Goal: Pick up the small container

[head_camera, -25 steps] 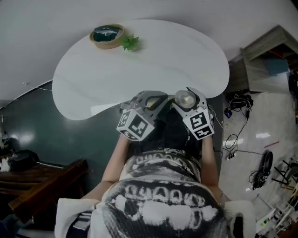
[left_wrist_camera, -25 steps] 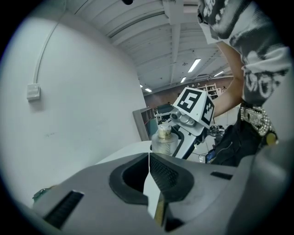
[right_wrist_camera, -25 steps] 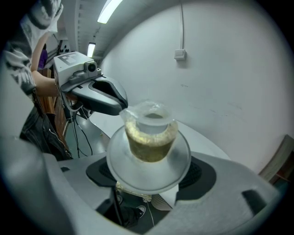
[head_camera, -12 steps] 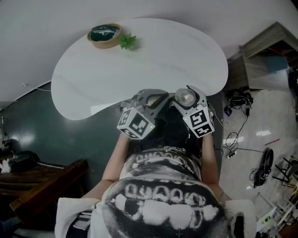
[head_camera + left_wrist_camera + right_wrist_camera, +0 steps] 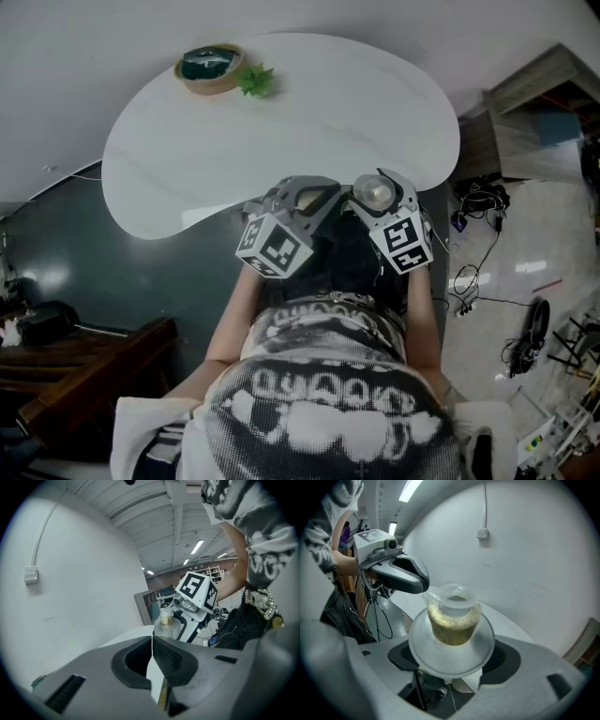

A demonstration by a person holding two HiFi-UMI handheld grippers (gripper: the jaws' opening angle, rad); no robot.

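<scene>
The small container (image 5: 454, 616) is already off the white table (image 5: 281, 131). It sits between the jaws of the right gripper (image 5: 453, 659), which are closed on its sides, close to the person's body at the near edge of the table. The left gripper (image 5: 152, 653) is beside it, its jaws pressed together with nothing between them.

The container is a small round cup of clear plastic with a wide, thin flange around it and a narrower neck on top. Inside is a pale yellow, grainy filling. It is probably light, and the wall looks thin, so a hard squeeze could bend or crack it. The plastic is smooth and may slip on the ribbed dark pads. The best hold seems to be on the body just beside the flange, so the flange can stop it from sliding.

The table top is smooth and kidney-shaped. At its far end a round bowl (image 5: 211, 67) stands just beside a small green plant (image 5: 255, 81), well apart from the grippers.
</scene>
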